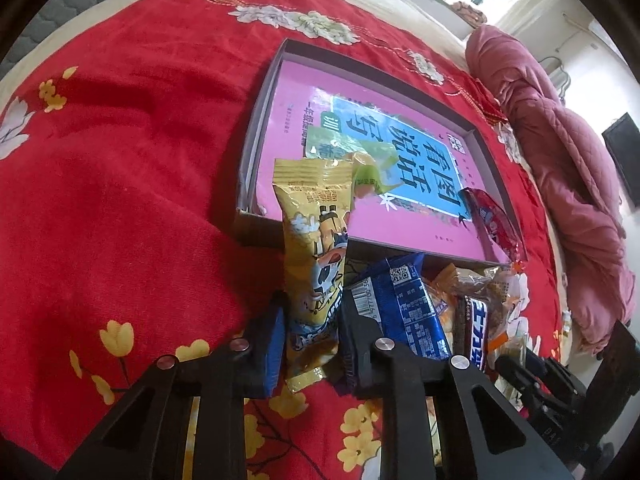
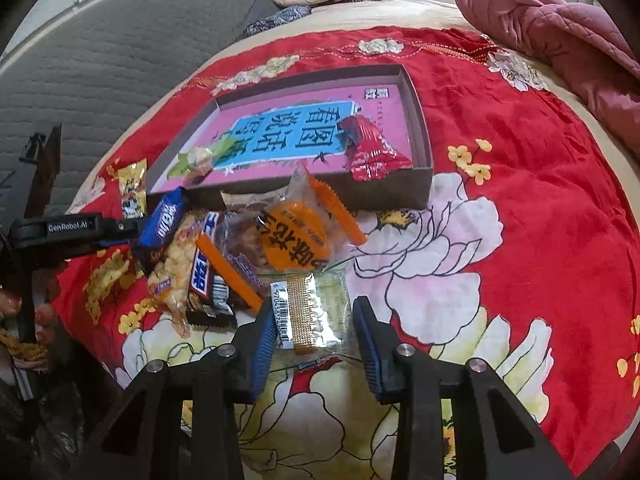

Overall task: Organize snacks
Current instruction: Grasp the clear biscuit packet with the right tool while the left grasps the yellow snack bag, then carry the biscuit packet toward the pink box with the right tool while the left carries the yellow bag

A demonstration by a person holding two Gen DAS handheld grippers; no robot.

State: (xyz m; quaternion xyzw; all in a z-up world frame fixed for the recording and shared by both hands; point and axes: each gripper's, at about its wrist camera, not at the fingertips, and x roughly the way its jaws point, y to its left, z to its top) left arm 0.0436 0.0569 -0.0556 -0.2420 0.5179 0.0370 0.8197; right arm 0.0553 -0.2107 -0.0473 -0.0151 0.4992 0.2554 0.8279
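snacks — your left gripper pinches the yellow packet for the box; your right gripper brackets the clear wafer pack, contact unclear.

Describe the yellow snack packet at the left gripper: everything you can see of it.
The yellow snack packet is a long glossy pillow pack of foil-like film with crimped ends, printed with a cartoon cow and dark text. It stands tilted, its top leaning over the box wall. The left gripper has its blue pads pressed on its lower part. A blue wrapper lies right beside it; the red floral cloth lies below.
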